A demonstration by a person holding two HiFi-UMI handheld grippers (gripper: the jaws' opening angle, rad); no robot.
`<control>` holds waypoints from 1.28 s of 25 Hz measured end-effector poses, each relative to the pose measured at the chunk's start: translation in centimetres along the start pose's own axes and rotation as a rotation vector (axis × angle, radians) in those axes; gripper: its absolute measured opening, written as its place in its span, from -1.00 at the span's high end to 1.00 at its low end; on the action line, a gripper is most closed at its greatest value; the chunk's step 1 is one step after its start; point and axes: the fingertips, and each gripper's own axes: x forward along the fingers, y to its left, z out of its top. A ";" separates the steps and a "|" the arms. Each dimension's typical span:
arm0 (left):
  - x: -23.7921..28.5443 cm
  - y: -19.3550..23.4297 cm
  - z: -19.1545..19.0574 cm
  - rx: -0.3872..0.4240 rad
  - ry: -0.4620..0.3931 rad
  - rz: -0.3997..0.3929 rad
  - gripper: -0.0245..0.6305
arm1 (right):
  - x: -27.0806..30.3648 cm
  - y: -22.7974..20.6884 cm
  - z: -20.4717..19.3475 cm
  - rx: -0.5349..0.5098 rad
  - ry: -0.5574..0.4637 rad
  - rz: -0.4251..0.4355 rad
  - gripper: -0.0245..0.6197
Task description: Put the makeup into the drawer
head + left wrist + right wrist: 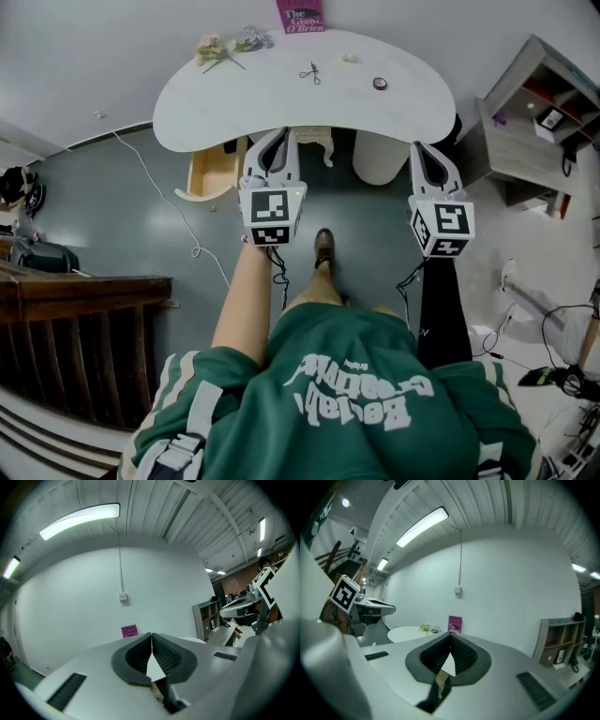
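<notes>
On the white curved table lie an eyelash curler, a small round compact and a small cream item. A wooden drawer stands pulled out under the table's left part. My left gripper hovers at the table's near edge, just right of the drawer, its jaws shut and empty. My right gripper is level with it at the table's right end, also shut and empty. Both are short of the makeup.
A flower sprig and a pink book sit at the table's back. A grey shelf unit stands to the right, and a dark wooden railing to the left. Cables lie on the grey floor.
</notes>
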 end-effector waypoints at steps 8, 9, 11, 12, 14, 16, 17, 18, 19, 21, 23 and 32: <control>10.7 5.1 -0.2 -0.008 0.002 -0.048 0.87 | 10.3 -2.9 2.5 0.005 0.007 -0.047 0.90; 11.9 5.7 0.0 -0.007 -0.003 -0.052 0.87 | 11.5 -3.1 2.8 0.005 0.007 -0.052 0.90; 13.9 6.8 0.1 -0.002 -0.011 -0.063 0.87 | 13.8 -3.4 3.1 0.005 0.009 -0.060 0.90; 14.7 7.4 0.0 -0.001 -0.012 -0.067 0.87 | 14.8 -3.5 3.2 0.005 0.011 -0.063 0.90; 16.2 8.7 -0.2 -0.008 -0.012 -0.068 0.87 | 16.8 -3.5 3.4 0.001 0.012 -0.068 0.90; 17.4 9.9 -0.4 -0.025 -0.014 -0.065 0.87 | 18.4 -3.4 3.6 -0.001 0.014 -0.068 0.90; 17.9 10.4 -0.5 -0.031 -0.014 -0.064 0.87 | 19.1 -3.2 3.7 -0.002 0.016 -0.064 0.90; 18.2 10.8 -0.6 -0.033 -0.014 -0.063 0.87 | 19.7 -3.1 3.7 -0.004 0.021 -0.059 0.90; 18.6 11.1 -0.8 -0.034 -0.011 -0.062 0.87 | 20.3 -3.0 3.7 -0.009 0.026 -0.054 0.90; 19.4 11.5 -1.2 -0.040 -0.004 -0.063 0.87 | 21.4 -3.2 3.8 -0.020 0.034 -0.050 0.90; 20.4 11.9 -1.6 -0.047 0.002 -0.061 0.87 | 22.6 -3.5 3.9 -0.025 0.036 -0.048 0.90; 26.6 12.9 -3.1 -0.044 0.030 -0.046 0.87 | 29.0 -6.2 4.2 -0.021 0.014 -0.013 0.90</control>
